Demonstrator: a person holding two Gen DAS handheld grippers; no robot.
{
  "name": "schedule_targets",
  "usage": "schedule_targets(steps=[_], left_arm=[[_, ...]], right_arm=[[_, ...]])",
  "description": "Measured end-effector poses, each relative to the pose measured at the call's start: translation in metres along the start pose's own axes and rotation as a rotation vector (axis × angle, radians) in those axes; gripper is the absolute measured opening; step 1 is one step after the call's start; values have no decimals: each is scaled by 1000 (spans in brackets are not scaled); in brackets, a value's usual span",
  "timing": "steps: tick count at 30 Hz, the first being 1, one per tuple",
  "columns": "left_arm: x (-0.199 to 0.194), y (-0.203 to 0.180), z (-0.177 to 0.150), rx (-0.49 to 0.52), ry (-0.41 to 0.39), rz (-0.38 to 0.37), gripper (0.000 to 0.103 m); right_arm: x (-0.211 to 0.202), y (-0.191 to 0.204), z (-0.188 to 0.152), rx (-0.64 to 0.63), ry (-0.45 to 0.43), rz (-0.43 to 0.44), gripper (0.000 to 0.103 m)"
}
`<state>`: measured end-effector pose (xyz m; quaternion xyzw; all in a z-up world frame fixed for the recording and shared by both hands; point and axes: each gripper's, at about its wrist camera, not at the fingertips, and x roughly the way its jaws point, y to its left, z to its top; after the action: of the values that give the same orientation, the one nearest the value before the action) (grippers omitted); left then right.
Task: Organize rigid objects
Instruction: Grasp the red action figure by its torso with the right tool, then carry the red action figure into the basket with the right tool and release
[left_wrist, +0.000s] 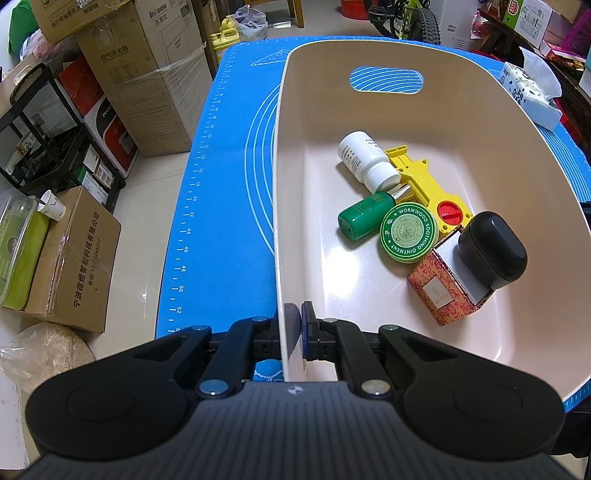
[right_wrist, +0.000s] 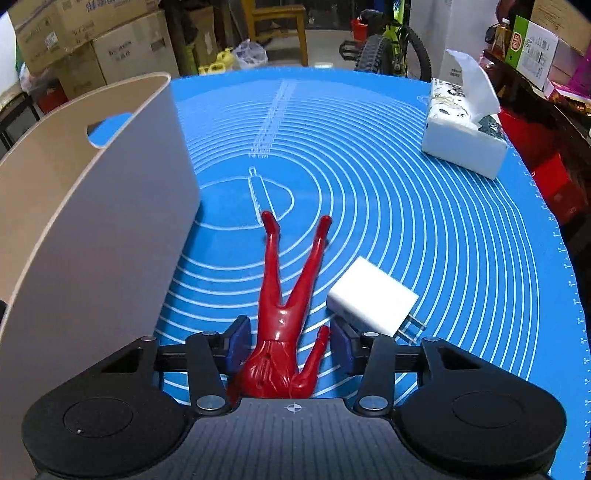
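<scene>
The left gripper (left_wrist: 296, 328) is closed on the smooth near wall of the beige plastic bin (left_wrist: 280, 206), which stands on the blue mat (left_wrist: 221, 177) and holds a white bottle (left_wrist: 364, 160), a round green tin (left_wrist: 409, 233) and a black rounded case (left_wrist: 493, 251). The right gripper (right_wrist: 290, 343) is open halfway around a glossy red figurine (right_wrist: 286, 306) lying on the mat, not yet pressing it. A white charger (right_wrist: 373, 304) with metal prongs lies just beside the right finger.

Blue mat (right_wrist: 424, 240) with white concentric rings and ruler marks along its edges covers the work surface. Directly on it: beige bin (right_wrist: 110, 229) at the left side, red figurine (right_wrist: 288, 295) lying flat with legs splayed, white plug charger (right_wrist: 373, 301) just beside the figurine, tissue pack (right_wrist: 461, 144) near the far right edge.
</scene>
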<state>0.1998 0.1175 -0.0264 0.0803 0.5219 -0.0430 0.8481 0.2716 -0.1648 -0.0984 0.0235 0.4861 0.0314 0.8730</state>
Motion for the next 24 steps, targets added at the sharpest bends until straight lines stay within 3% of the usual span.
schedule_targets(steps=[8,24], left_arm=[[0,1,1,-1,1,0,8],[0,1,1,-2,1,-1,9]], right_arm=[[-5,9,-6,-50,-33,-30,46],[-68,10,-3,-94,-249,26,46]])
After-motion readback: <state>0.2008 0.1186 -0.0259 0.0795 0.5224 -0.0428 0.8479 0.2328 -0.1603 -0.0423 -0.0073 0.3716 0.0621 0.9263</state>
